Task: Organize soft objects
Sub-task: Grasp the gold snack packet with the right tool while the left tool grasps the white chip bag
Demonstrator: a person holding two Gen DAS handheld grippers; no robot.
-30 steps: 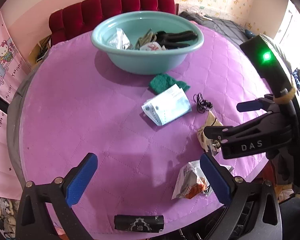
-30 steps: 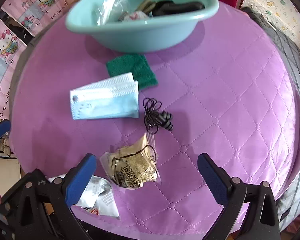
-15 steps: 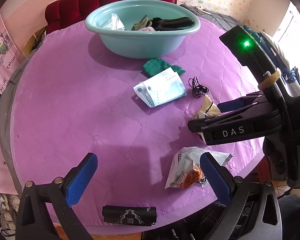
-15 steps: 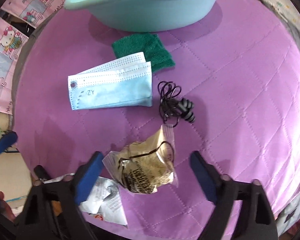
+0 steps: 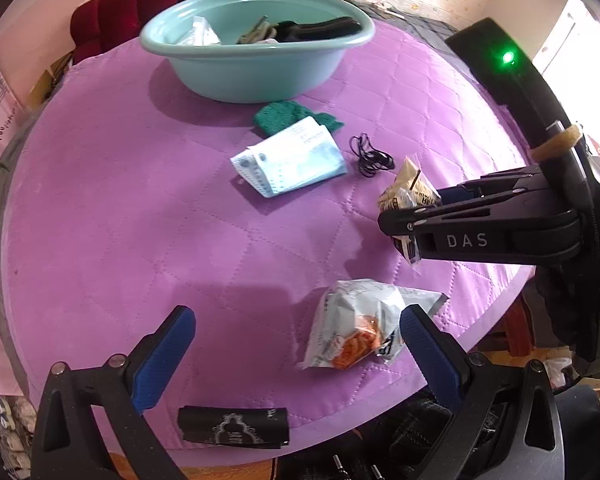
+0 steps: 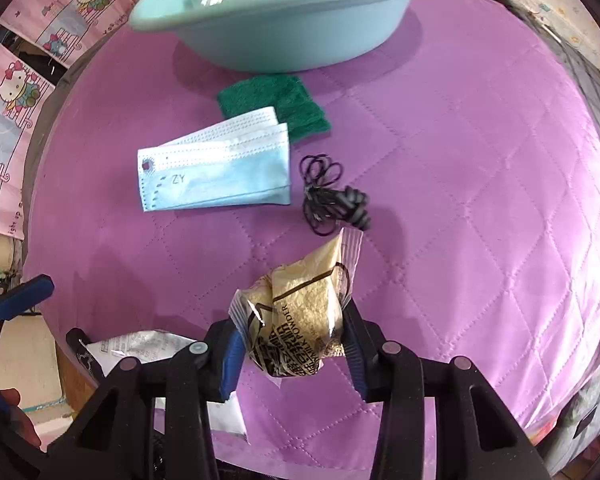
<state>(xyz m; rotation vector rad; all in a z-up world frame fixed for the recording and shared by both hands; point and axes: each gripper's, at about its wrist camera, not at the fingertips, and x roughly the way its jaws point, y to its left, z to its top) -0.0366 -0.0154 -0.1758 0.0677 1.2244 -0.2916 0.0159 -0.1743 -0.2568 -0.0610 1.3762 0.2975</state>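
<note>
- Right tool (image 6: 292, 346): lower centre of the right wrist view, jaws closing, pads touching both sides of the gold packet (image 6: 300, 320) on the tabletop (image 6: 480, 200).
- Left tool (image 5: 296, 354): spread wide, nothing between its pads.
- Basin (image 5: 256, 68): top centre.
- Mask (image 6: 216, 172): left of centre.

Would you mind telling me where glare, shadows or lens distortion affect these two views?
Left wrist view: the window at right is blown out white; the basin casts a soft shadow toward the left on the purple cover; fisheye bends the table edge and darkens the corners. Right wrist view: glare on the gold packet between the closing right gripper; same barrel distortion.
</note>
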